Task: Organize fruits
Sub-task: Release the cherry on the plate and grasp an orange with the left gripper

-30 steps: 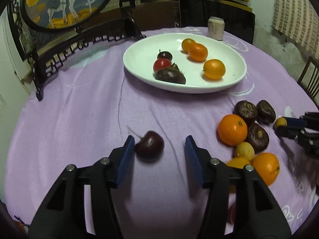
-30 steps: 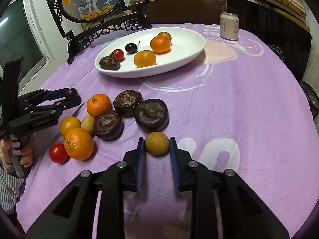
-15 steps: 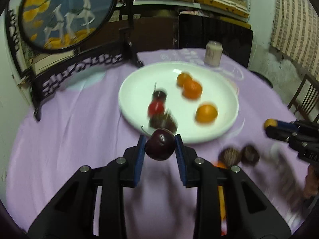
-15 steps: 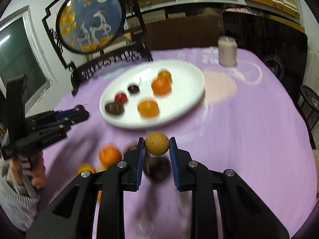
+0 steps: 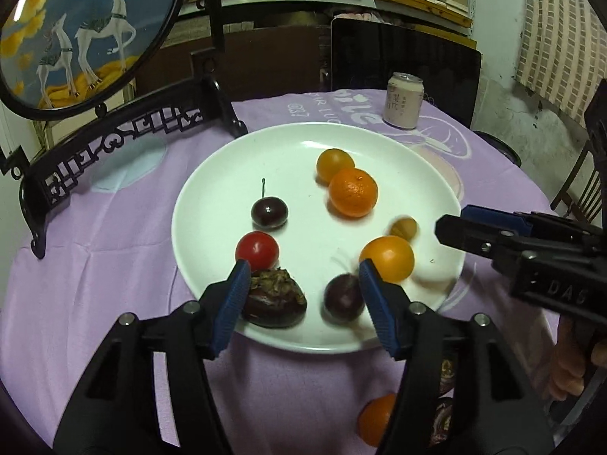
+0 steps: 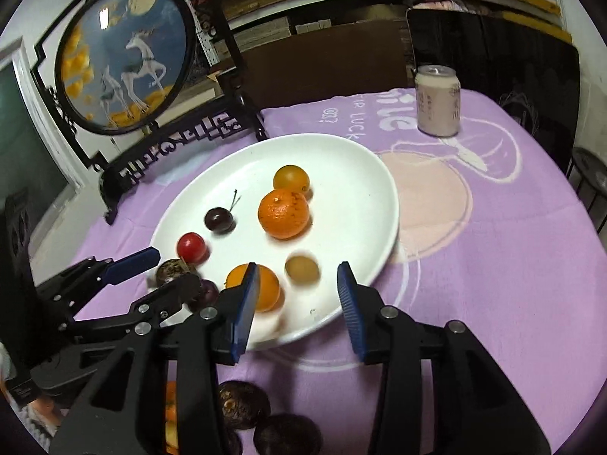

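Observation:
A white plate [image 5: 428,174] [image 6: 360,174] on the purple cloth holds several fruits. My left gripper [image 5: 303,295] is open over the plate's near rim; a dark cherry [image 5: 343,297] lies on the plate just inside its right finger, blurred. A dark wrinkled fruit [image 5: 273,297] lies by its left finger. My right gripper [image 6: 297,295] is open over the plate's near edge; a small tan fruit [image 6: 301,270] [image 5: 403,227] lies on the plate between its fingers, blurred. An orange [image 6: 282,213], a red tomato [image 6: 191,247] and another cherry [image 6: 219,220] also lie on the plate.
A drink can [image 5: 403,105] [image 6: 437,100] stands behind the plate. A framed round deer picture on a black stand [image 5: 83,30] [image 6: 125,64] is at the back left. Loose oranges [image 5: 375,419] and dark fruits [image 6: 242,404] lie on the cloth near me.
Both grippers moved forward over the plate and opened. The cherry left the left gripper and the tan fruit left the right gripper; both now lie on the plate.

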`<move>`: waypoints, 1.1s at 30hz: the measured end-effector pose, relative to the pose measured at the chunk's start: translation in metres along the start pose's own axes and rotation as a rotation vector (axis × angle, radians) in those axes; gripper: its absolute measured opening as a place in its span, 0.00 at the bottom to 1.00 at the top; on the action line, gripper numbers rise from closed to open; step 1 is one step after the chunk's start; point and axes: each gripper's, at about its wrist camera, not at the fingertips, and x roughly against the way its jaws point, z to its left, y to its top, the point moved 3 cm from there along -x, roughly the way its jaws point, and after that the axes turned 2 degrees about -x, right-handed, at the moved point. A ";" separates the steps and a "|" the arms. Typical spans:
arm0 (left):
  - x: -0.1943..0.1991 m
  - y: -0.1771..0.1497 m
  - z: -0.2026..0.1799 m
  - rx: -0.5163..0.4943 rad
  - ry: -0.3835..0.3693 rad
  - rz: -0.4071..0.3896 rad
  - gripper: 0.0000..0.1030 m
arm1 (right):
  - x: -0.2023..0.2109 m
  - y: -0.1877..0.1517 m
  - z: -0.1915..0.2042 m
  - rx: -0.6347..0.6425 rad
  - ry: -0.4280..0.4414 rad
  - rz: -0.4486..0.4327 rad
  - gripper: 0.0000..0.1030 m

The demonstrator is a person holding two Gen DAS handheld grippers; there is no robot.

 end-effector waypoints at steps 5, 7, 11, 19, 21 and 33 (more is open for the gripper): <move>0.019 -0.016 0.012 0.023 0.015 0.006 0.60 | 0.025 -0.011 -0.005 -0.038 0.046 -0.007 0.55; 0.026 -0.027 0.016 0.030 0.013 0.017 0.63 | 0.036 -0.023 -0.003 -0.027 0.040 -0.015 0.55; 0.044 -0.053 0.012 0.004 0.010 0.042 0.66 | 0.051 -0.048 -0.001 -0.004 0.044 0.006 0.55; 0.090 -0.093 -0.018 -0.142 -0.015 0.005 0.79 | 0.066 -0.068 -0.011 -0.009 0.013 0.014 0.55; 0.097 -0.102 -0.022 -0.173 -0.008 -0.001 0.82 | 0.068 -0.067 -0.013 -0.019 0.021 0.003 0.55; 0.083 -0.102 0.025 -0.065 0.114 0.030 0.85 | 0.070 -0.066 -0.011 -0.010 0.027 0.006 0.55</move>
